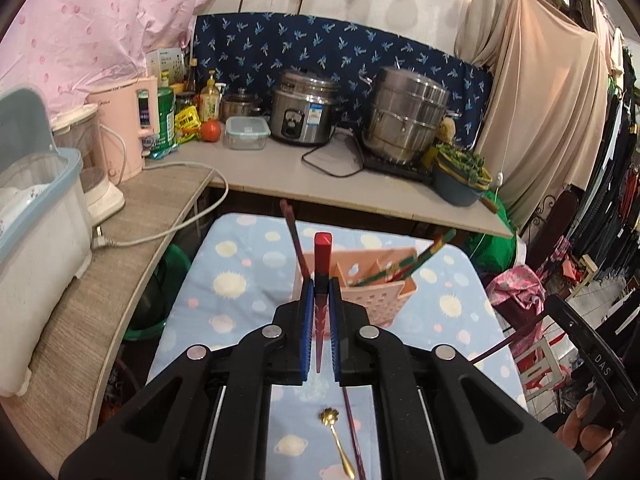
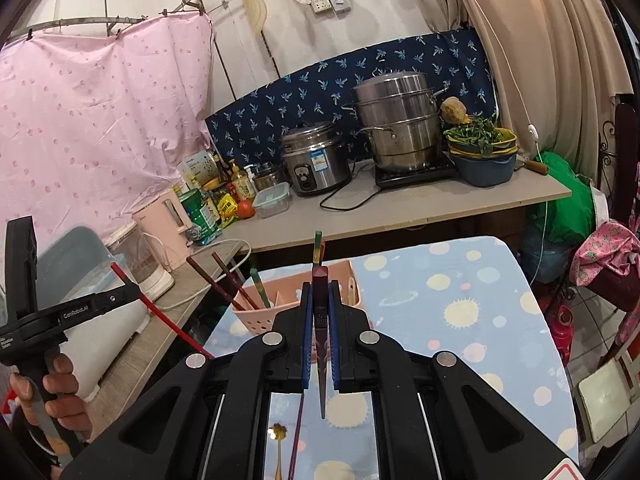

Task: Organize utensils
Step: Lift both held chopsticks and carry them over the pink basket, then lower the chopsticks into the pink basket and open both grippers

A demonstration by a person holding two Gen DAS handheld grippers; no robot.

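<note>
My left gripper [image 1: 320,284] is shut on a red chopstick [image 1: 323,252] that stands up between its blue pads. Just past it sits a pink slotted utensil holder [image 1: 374,286] on the planet-print cloth, with dark brown chopsticks [image 1: 294,236] and green-red chopsticks [image 1: 420,258] leaning in it. My right gripper [image 2: 320,286] is shut on a dark maroon chopstick [image 2: 320,280], above the near side of the holder [image 2: 256,314]. A gold spoon [image 1: 335,436] and a purple chopstick [image 1: 352,428] lie on the cloth below both grippers.
A counter [image 1: 280,172] behind the table carries a rice cooker [image 1: 304,110], a steel steamer pot [image 1: 408,116], a pink kettle [image 1: 128,128] and bottles. A side shelf [image 1: 80,320] runs along the left. A hand [image 2: 52,392] holds the left gripper's handle. Clothes hang at the right.
</note>
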